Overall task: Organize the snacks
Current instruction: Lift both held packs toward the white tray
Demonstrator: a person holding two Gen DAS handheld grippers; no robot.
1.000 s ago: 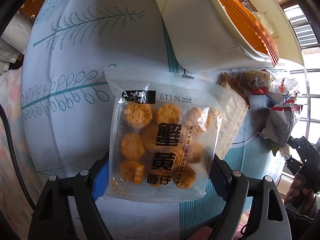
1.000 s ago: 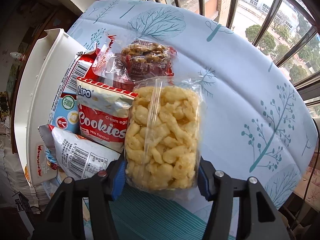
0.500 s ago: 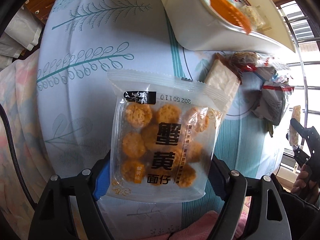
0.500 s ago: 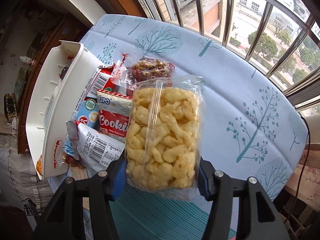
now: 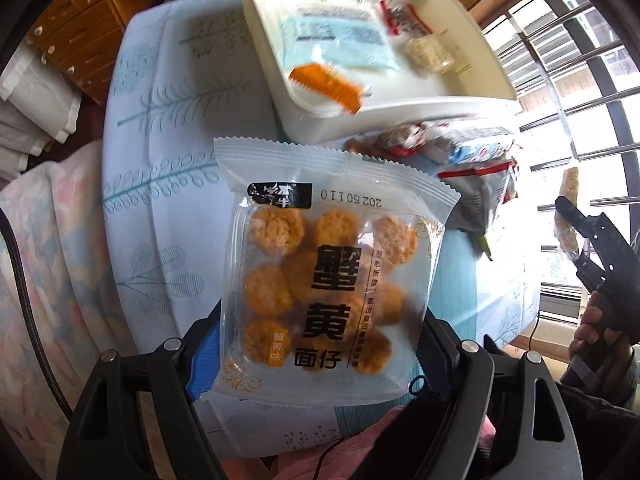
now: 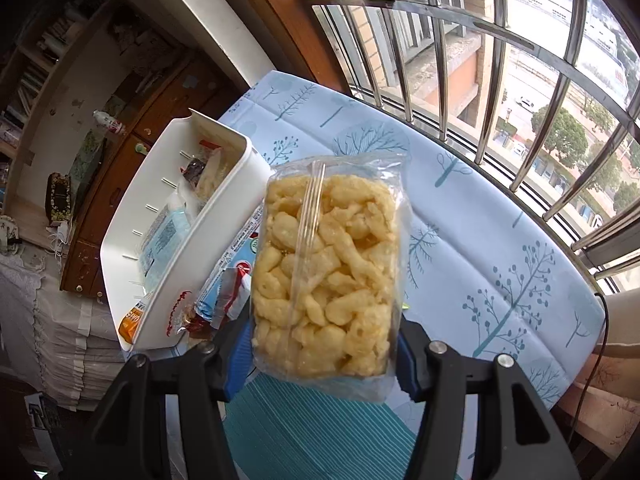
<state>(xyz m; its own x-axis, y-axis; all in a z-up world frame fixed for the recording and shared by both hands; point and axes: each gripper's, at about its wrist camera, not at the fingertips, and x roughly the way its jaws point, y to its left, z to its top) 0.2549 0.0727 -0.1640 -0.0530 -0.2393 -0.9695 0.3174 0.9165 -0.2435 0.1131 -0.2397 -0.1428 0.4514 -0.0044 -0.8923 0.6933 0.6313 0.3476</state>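
Note:
My left gripper (image 5: 316, 356) is shut on a clear packet of round orange crackers (image 5: 324, 276) with black lettering, held high above the table. My right gripper (image 6: 320, 350) is shut on a clear bag of pale yellow puffs (image 6: 326, 276), also lifted clear of the table. A white bin (image 5: 400, 98) (image 6: 176, 280) beyond both packets holds a light blue packet, an orange packet and other snacks. In the left wrist view the right gripper (image 5: 576, 236) shows at the right edge, gripped by a hand, with its puffs bag seen edge-on.
A heap of loose snack packets (image 5: 460, 160) (image 6: 228, 284) lies on the tree-print tablecloth (image 6: 500, 240) against the bin's side. Window bars (image 6: 500, 60) run along the table's far edge. A wooden cabinet (image 5: 76, 28) and a floral cover (image 5: 48, 272) border the table.
Both grippers have risen with their packets still held. The table and bin look smaller and farther, and the bin's inside has come into view from above.

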